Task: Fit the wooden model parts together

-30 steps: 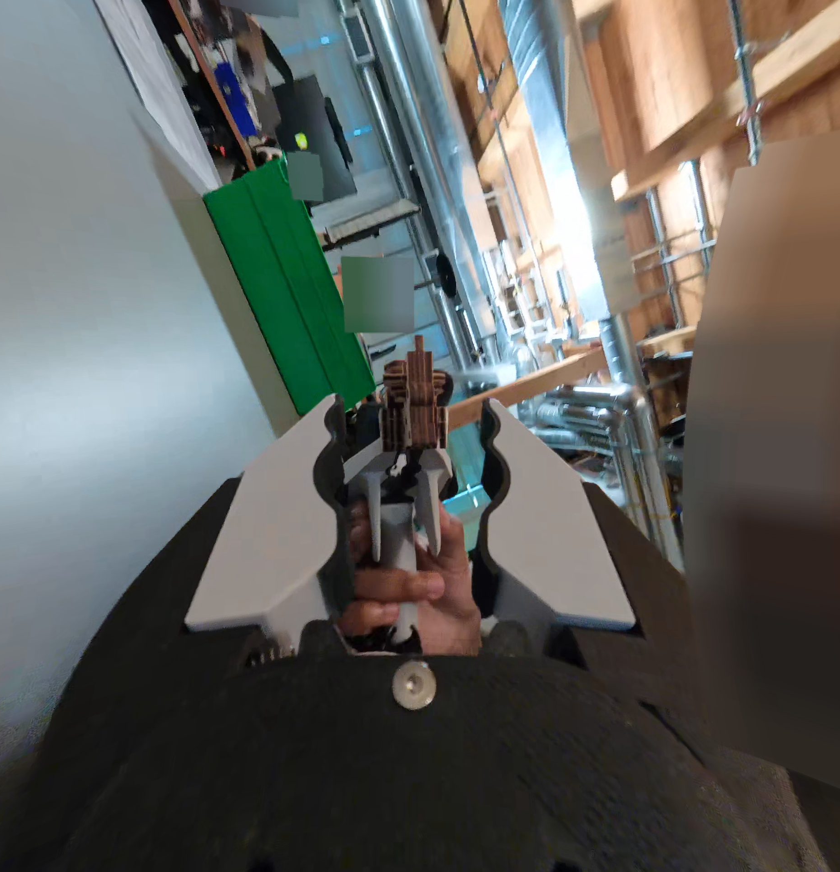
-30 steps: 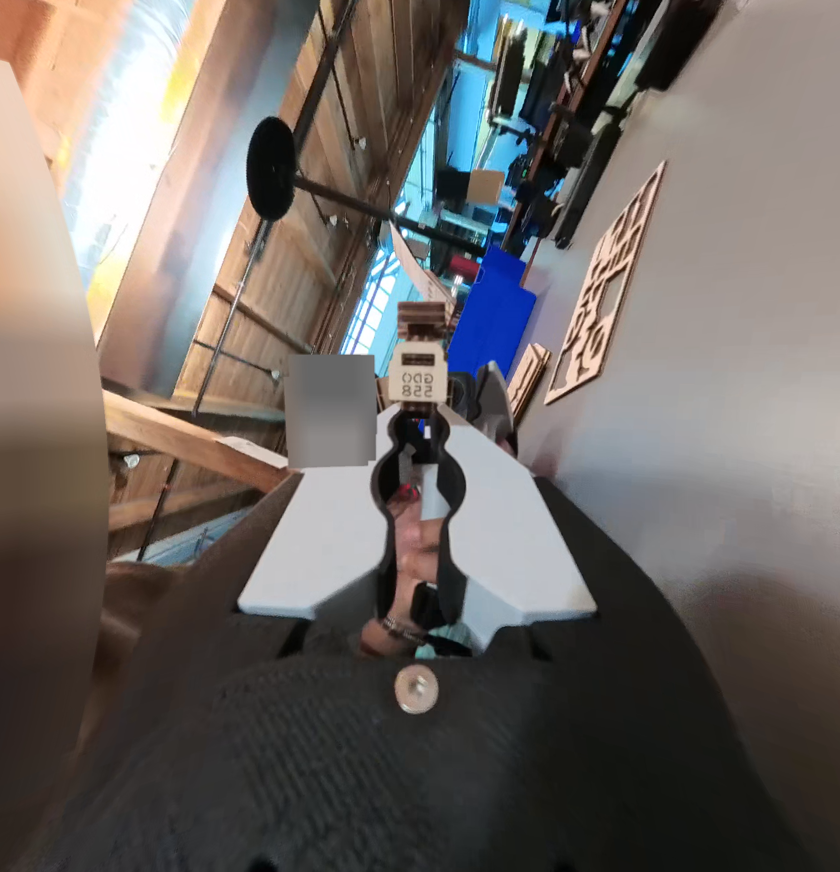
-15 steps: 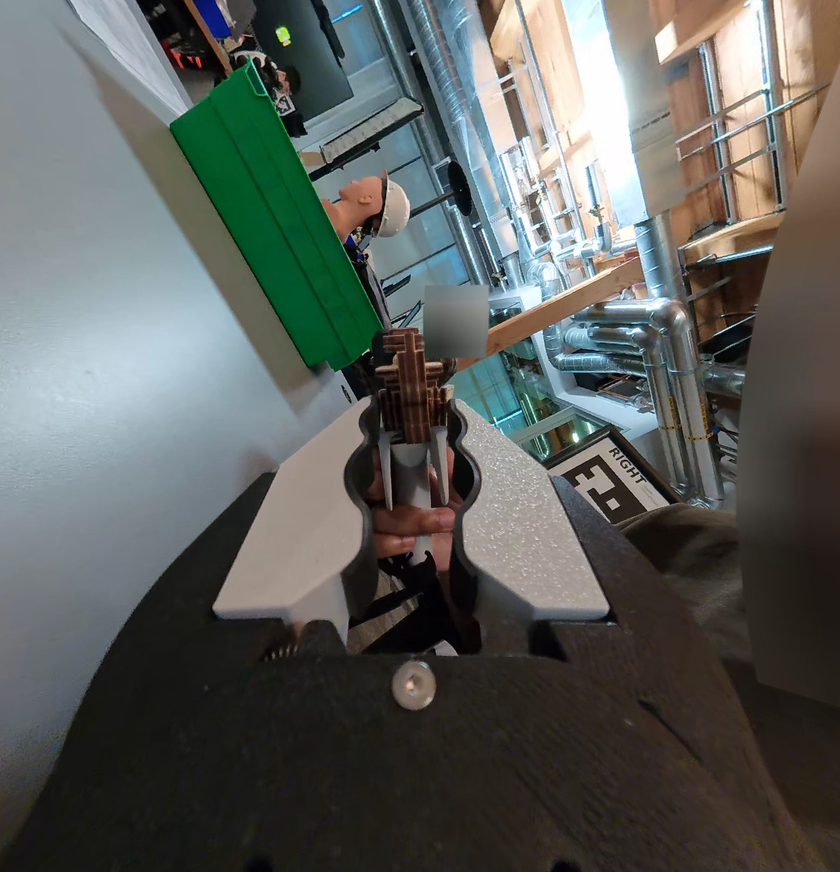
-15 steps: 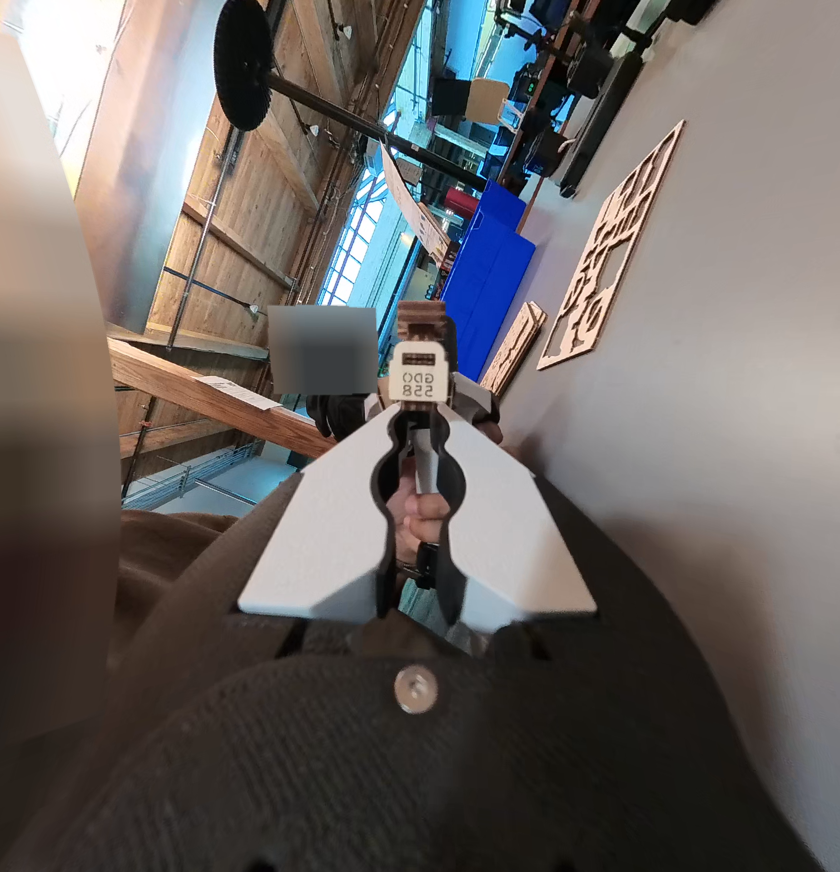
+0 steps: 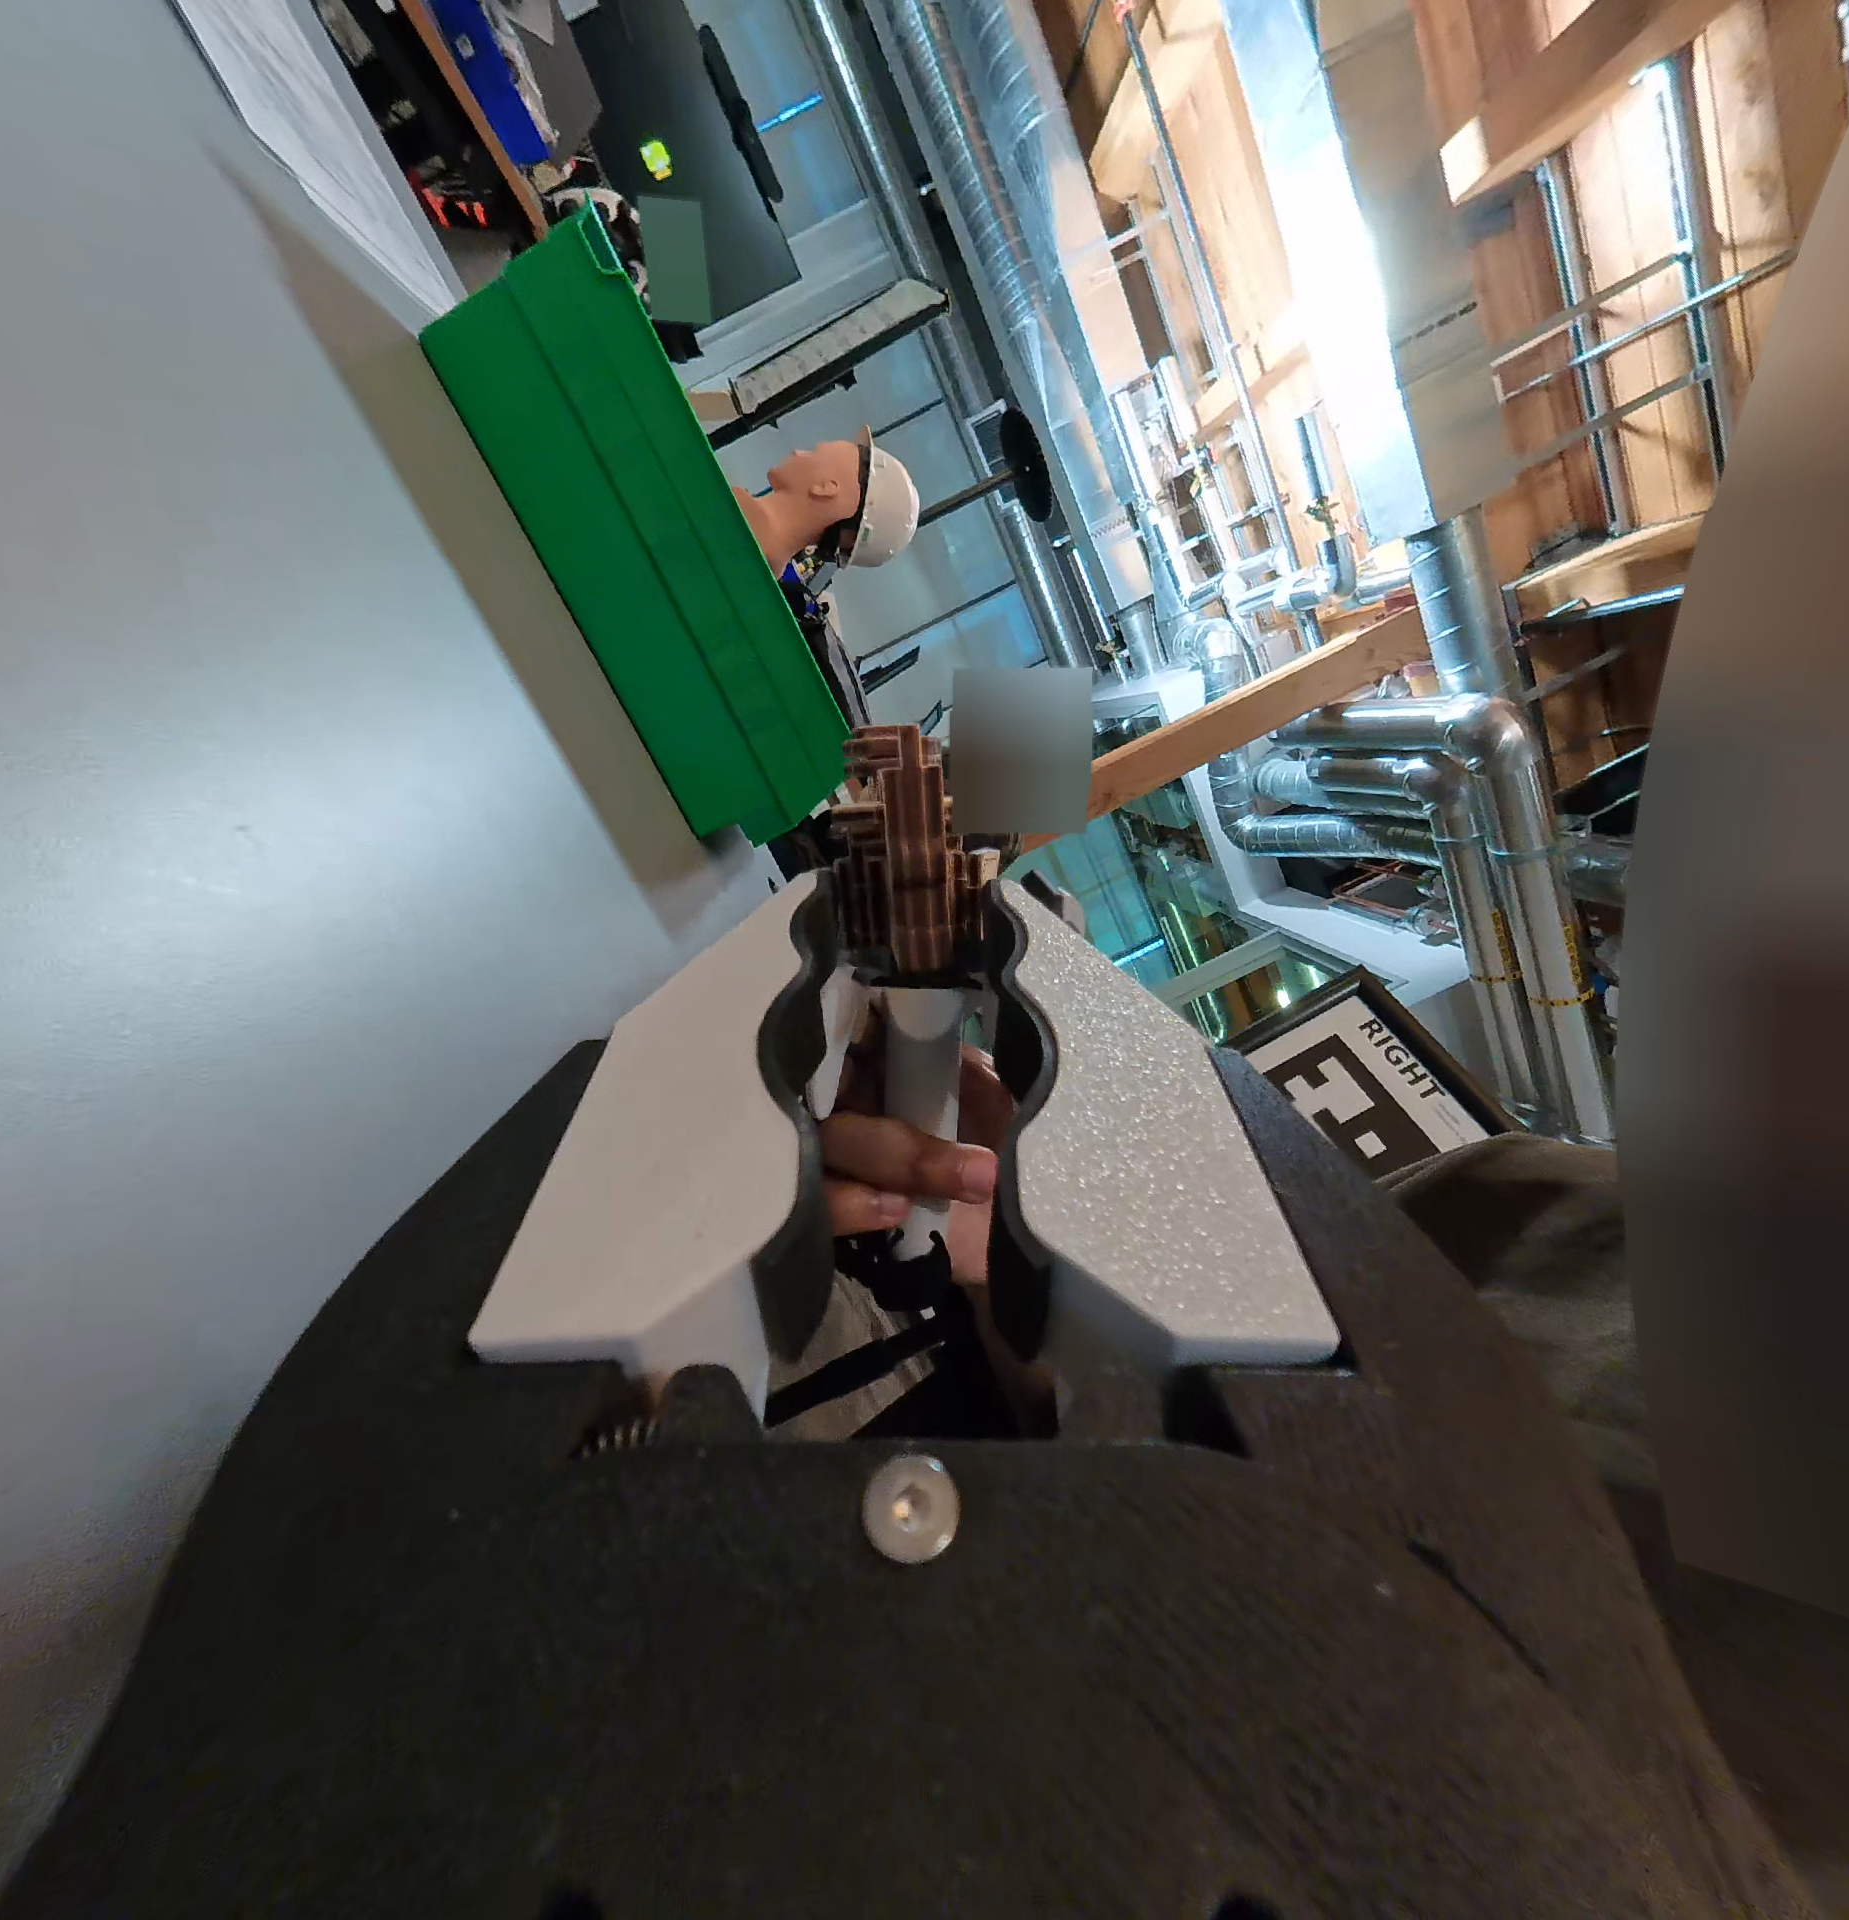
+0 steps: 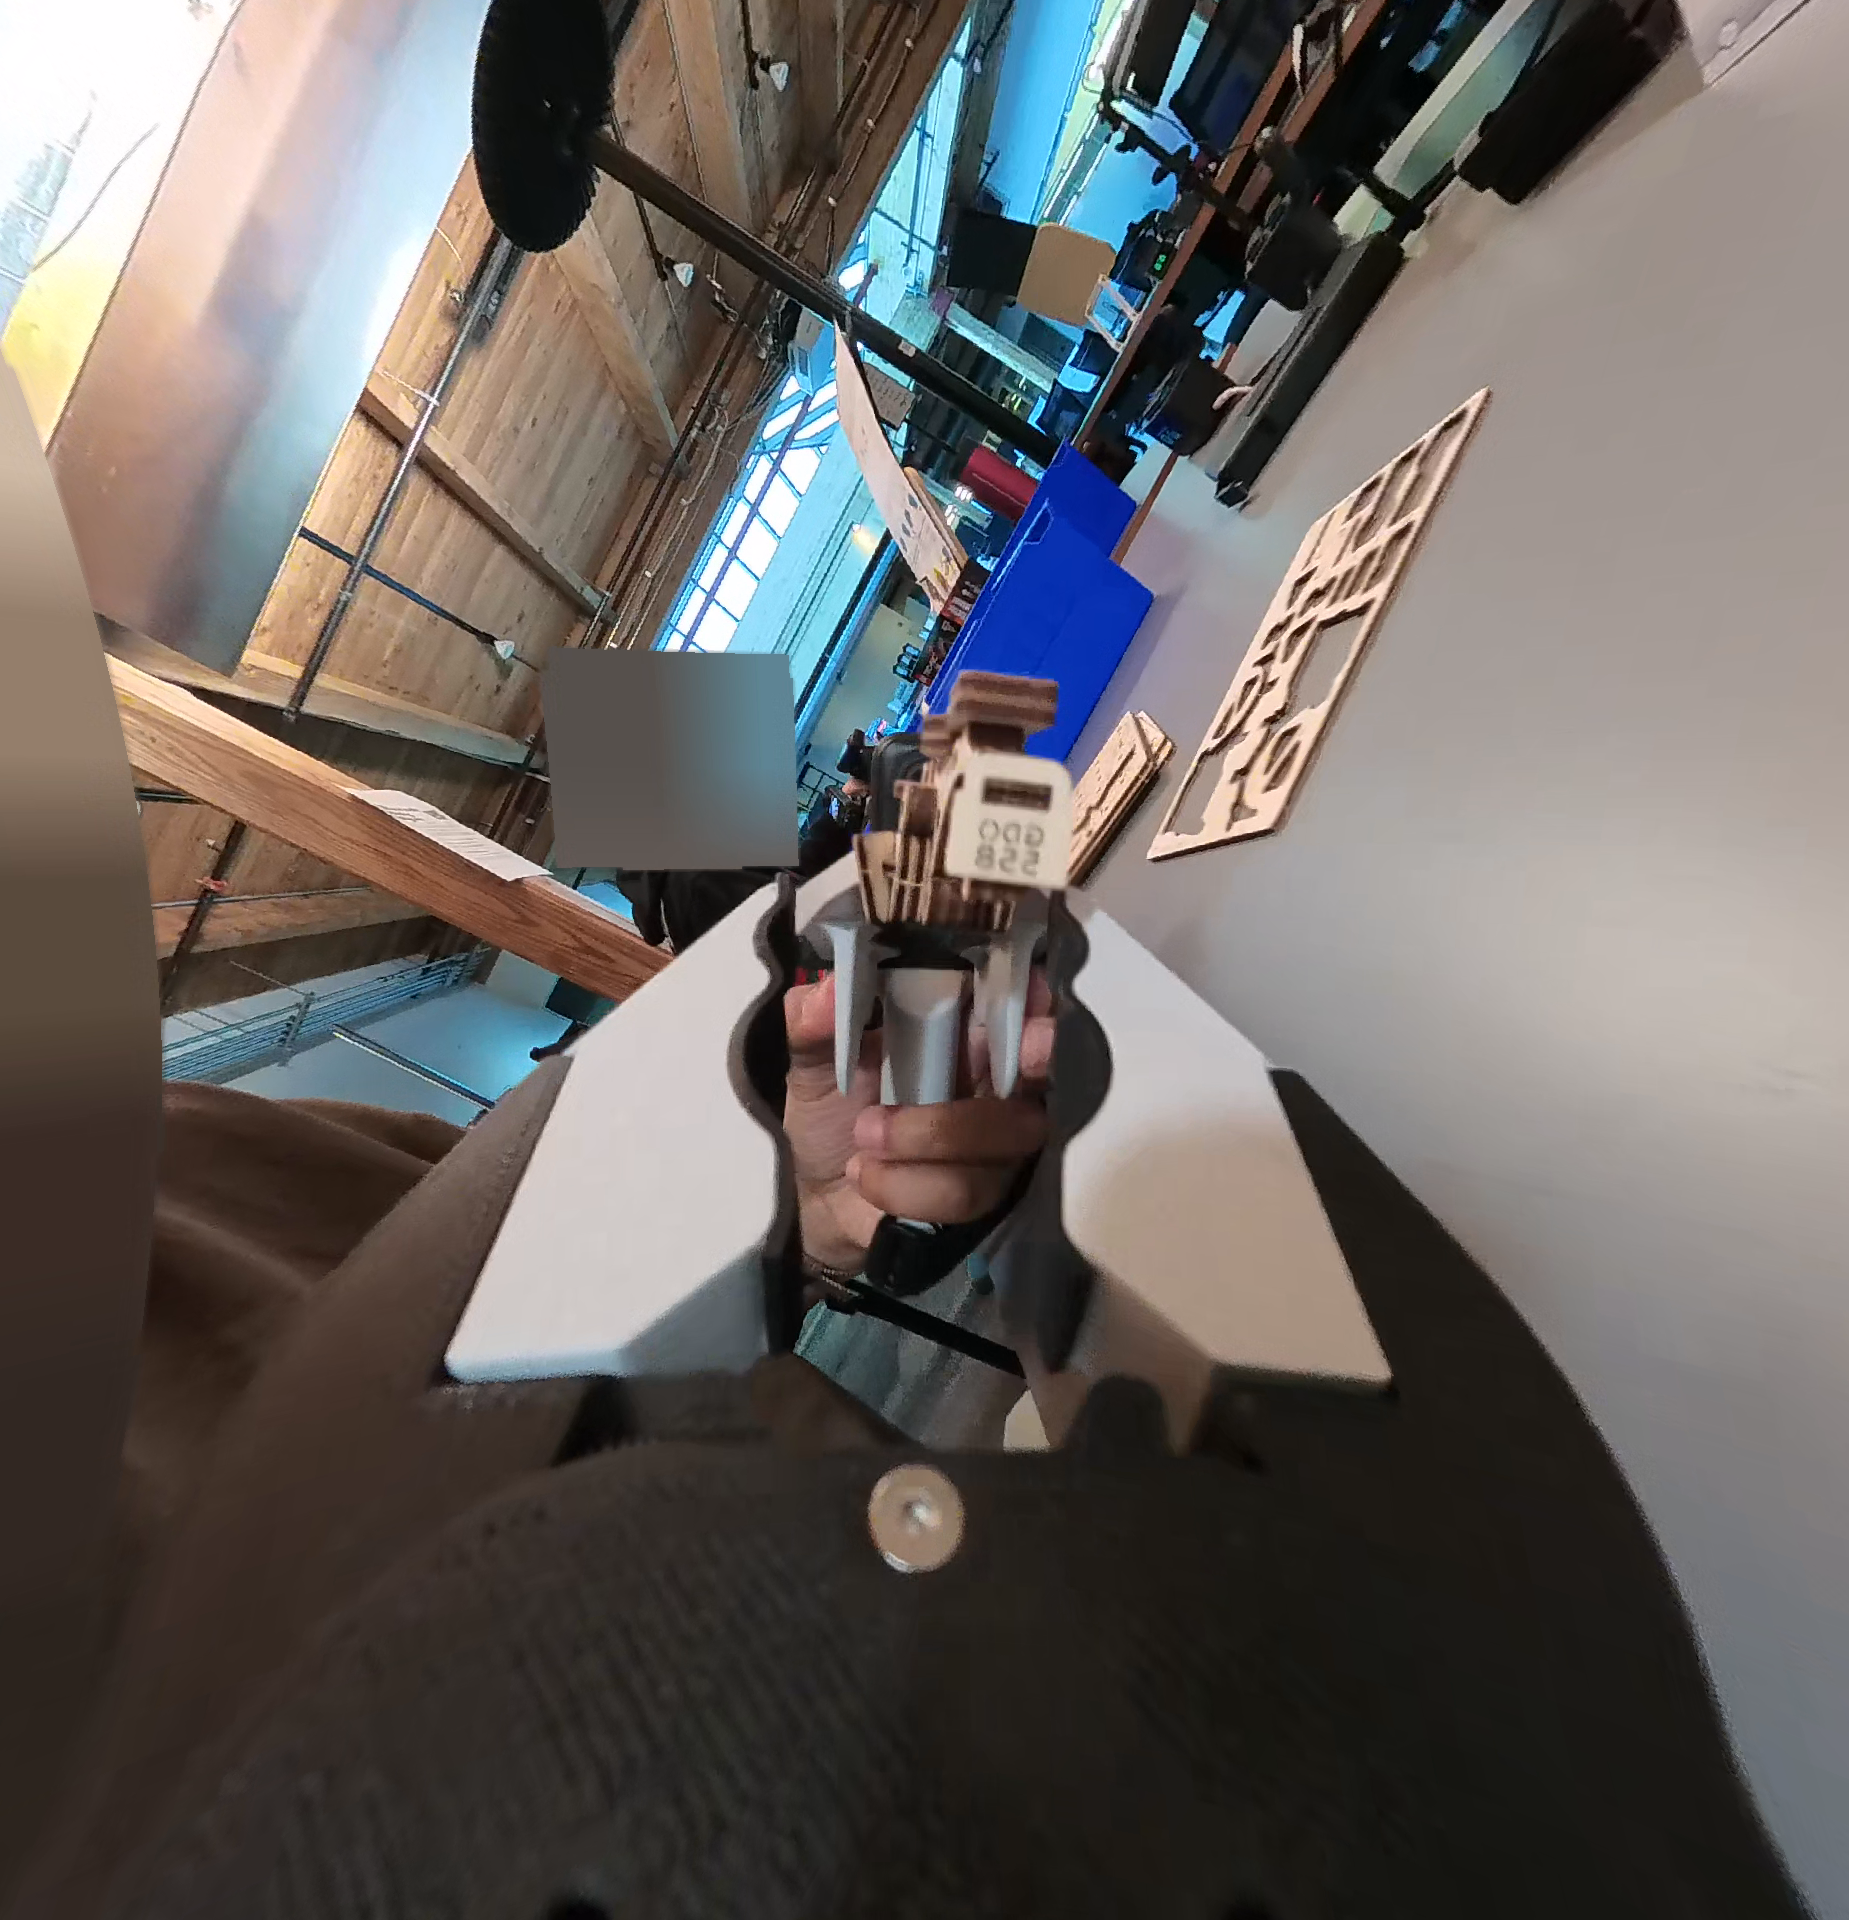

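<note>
Item: wooden model [image 5: 904,847], many layered parts already joined, was pinched in the air between both my claws, left [image 5: 907,914] and right [image 6: 930,914], each pressed shut on it; sheets [image 6: 1325,634] of parts remained on the table [image 6: 1574,935], so assembly seemed unfinished.

Workshop hall with timber walls

Silver ducts [image 5: 1003,312] and pipes [image 5: 1419,769] run overhead; a green bin [image 5: 639,520] sits on the grey table [image 5: 172,727].
</note>
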Motion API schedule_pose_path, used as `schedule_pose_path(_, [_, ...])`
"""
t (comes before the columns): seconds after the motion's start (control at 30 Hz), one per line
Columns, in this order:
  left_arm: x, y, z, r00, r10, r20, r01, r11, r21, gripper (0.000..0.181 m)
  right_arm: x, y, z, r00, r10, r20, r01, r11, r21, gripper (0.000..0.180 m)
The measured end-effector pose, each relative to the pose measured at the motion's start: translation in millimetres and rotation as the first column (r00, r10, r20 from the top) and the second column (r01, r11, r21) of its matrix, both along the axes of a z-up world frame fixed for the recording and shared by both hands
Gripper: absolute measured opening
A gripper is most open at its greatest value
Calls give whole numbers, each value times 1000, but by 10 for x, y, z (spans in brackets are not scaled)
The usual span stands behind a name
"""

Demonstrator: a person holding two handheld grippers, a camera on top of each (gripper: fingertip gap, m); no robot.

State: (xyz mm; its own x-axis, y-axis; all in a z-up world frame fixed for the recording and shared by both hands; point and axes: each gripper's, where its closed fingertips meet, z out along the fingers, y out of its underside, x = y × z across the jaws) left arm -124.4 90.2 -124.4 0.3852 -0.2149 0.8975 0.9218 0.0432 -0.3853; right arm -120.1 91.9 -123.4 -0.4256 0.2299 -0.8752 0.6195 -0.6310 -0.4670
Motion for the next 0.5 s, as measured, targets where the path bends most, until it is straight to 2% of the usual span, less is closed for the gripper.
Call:
schedule_pose_path(0.17, [90,39,13,1000,-19,-11,19,1000,2,25,20,2,3,1000,1,2,-1,1000,-14,30])
schedule_pose_path(0.5, [118,37,33,998,-21,-58,21,1000,-5,25,41,7,28,1000,24,1,-24,999,-46,31])
